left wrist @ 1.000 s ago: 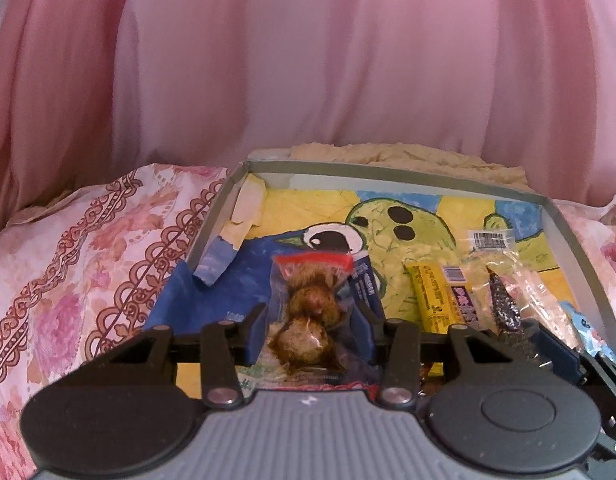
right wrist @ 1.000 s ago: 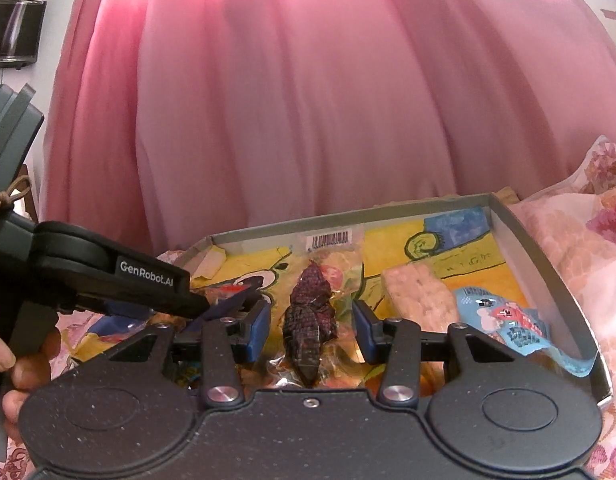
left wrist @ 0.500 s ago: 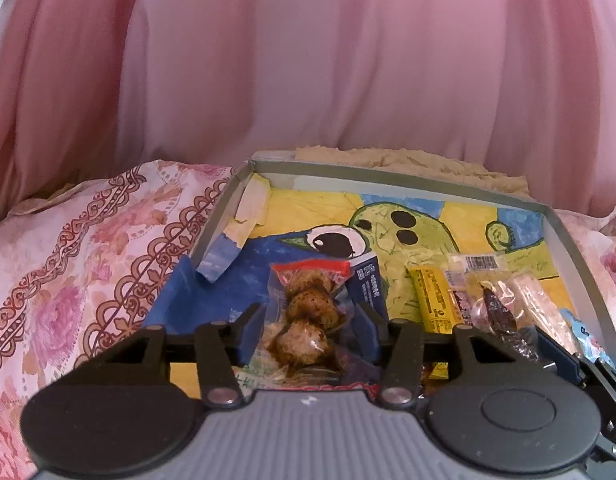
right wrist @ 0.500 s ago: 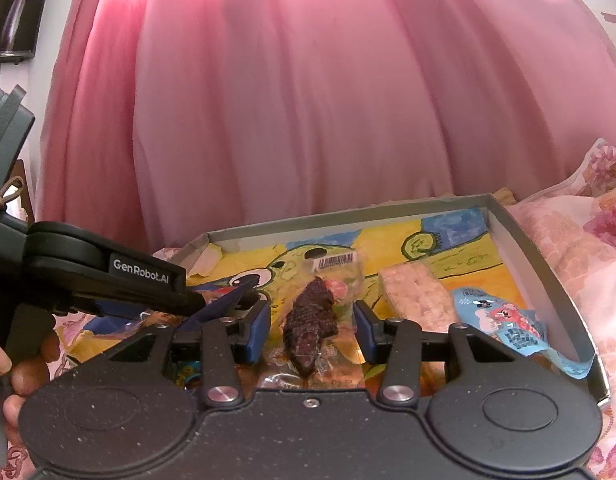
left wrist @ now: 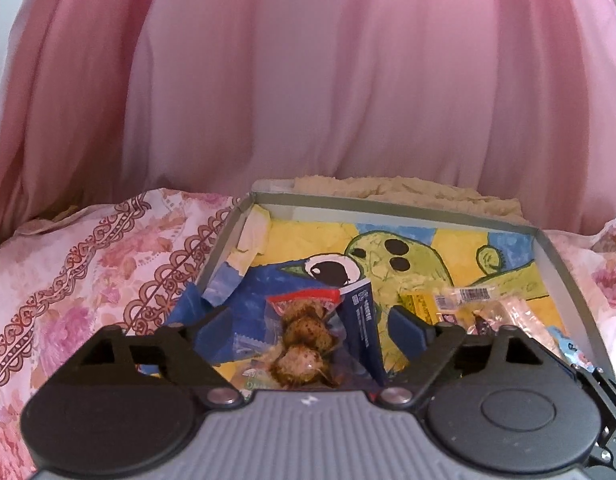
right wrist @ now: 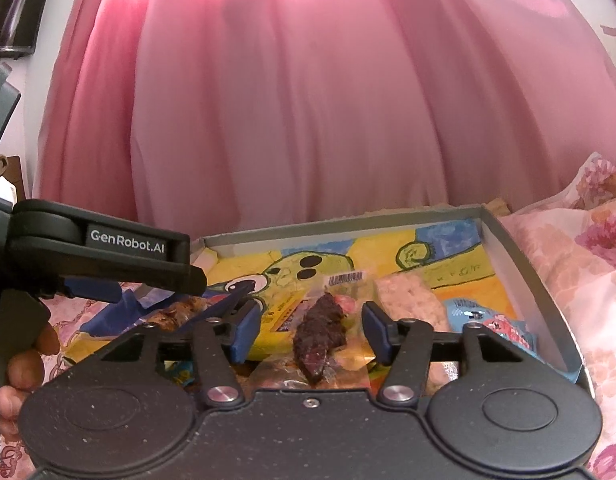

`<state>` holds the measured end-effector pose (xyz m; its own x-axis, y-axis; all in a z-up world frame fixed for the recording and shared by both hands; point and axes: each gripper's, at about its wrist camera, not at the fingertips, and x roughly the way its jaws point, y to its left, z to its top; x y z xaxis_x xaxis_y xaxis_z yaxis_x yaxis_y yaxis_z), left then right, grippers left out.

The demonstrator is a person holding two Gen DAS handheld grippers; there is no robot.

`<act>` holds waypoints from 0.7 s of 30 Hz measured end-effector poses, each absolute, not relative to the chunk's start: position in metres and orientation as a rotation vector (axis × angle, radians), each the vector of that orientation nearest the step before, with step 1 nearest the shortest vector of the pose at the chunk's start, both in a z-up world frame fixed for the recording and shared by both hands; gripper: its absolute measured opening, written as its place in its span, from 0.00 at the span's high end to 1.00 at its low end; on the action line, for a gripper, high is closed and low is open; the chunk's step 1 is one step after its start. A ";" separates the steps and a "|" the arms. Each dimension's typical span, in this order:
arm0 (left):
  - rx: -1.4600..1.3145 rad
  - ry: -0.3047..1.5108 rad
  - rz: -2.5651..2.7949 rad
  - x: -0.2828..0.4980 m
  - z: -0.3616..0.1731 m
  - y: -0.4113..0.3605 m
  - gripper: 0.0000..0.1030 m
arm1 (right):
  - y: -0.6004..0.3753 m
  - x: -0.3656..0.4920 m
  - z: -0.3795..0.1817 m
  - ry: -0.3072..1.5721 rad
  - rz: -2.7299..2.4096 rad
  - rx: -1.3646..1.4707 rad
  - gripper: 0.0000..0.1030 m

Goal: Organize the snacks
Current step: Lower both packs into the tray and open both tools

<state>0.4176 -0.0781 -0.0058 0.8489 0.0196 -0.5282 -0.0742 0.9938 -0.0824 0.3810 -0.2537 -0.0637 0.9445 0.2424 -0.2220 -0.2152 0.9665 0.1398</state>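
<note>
A floral pink bedspread is covering the surface, and a pink curtain is hanging across the whole background in both views. A shallow grey box is sitting on the bedspread, its floor lined with a yellow, green and blue cartoon drawing.

The left gripper is hovering low over the box with its jaws spread wide, released, touching nothing. A clear packet of brown meatballs is lying between its blue pads, a dark blue packet leaning just at its 3 o'clock.

The right gripper is likewise standing released, pads apart, over a clear packet holding a dark dried piece.

Only the right wrist view is showing a pale puffed-rice bar and a light blue shark-print packet at 3 o'clock of the right gripper, plus the left tool's black body marked GenRobot.AI and a person's hand gripping its handle at 9 o'clock. Only the left wrist view is showing a cream fuzzy blanket lying beyond the box's far wall at 12 o'clock.

A yellow packet is partly hidden under the right gripper's left pad, its print unreadable. Snacks nearest the cameras are being cut off by the grippers' black bodies.
</note>
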 end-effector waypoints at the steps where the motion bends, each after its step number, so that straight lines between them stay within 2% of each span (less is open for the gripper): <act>1: -0.107 0.553 0.050 0.417 -0.005 -0.078 0.07 | -0.253 0.379 -0.063 0.234 0.233 0.112 0.36; 4: -0.127 0.552 0.051 0.414 -0.002 -0.075 0.02 | -0.252 0.377 -0.060 0.224 0.227 0.108 0.26; 15: -0.212 0.536 0.074 0.395 0.015 -0.058 0.01 | -0.261 0.355 -0.034 0.198 0.182 0.116 0.08; 17: -0.213 0.528 0.074 0.389 0.019 -0.057 0.01 | -0.264 0.347 -0.026 0.180 0.176 0.118 0.02; 21: -0.219 0.518 0.076 0.375 0.026 -0.055 0.01 | -0.266 0.333 -0.012 0.167 0.166 0.109 0.01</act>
